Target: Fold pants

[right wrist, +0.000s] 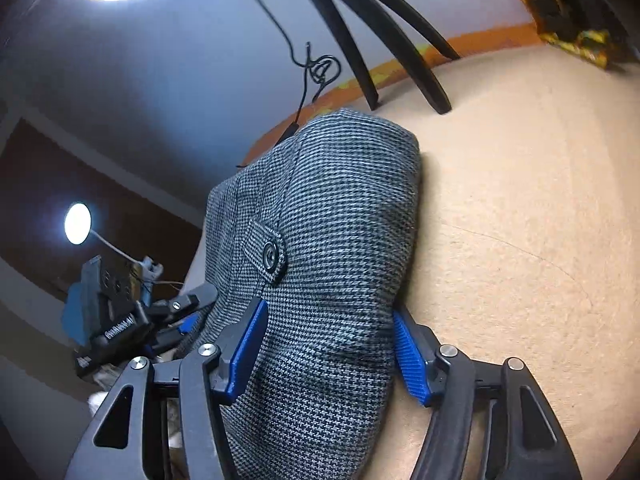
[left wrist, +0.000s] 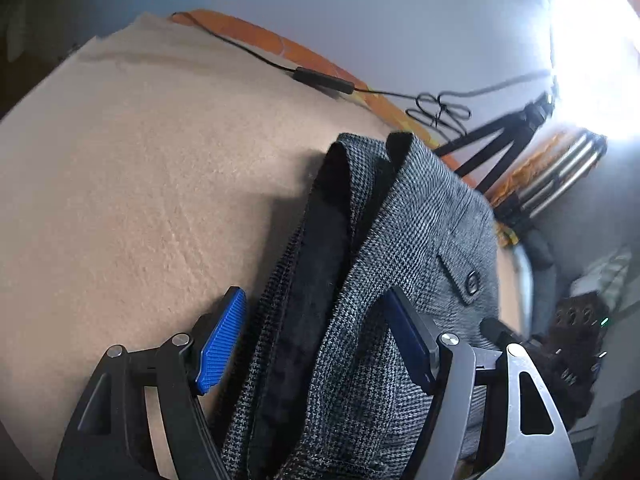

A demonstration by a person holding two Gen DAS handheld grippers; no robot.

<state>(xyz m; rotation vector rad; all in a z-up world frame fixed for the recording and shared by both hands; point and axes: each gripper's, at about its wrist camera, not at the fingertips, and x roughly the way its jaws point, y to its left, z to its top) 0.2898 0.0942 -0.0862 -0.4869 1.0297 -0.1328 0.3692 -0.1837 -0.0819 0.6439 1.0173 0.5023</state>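
Observation:
Grey houndstooth pants with a dark inner waistband and a buttoned pocket flap lie bunched on the tan table. My left gripper stands with its blue pads wide apart, the cloth lying loosely between them. In the right wrist view the pants fill the middle; my right gripper has its blue pads on both sides of a thick fold, jaws wide. The left gripper also shows at the pants' left edge.
A black tripod stands at the table's far edge; it also shows in the right wrist view. A black cable runs along the orange table rim. A patterned yellow bundle lies at the far right.

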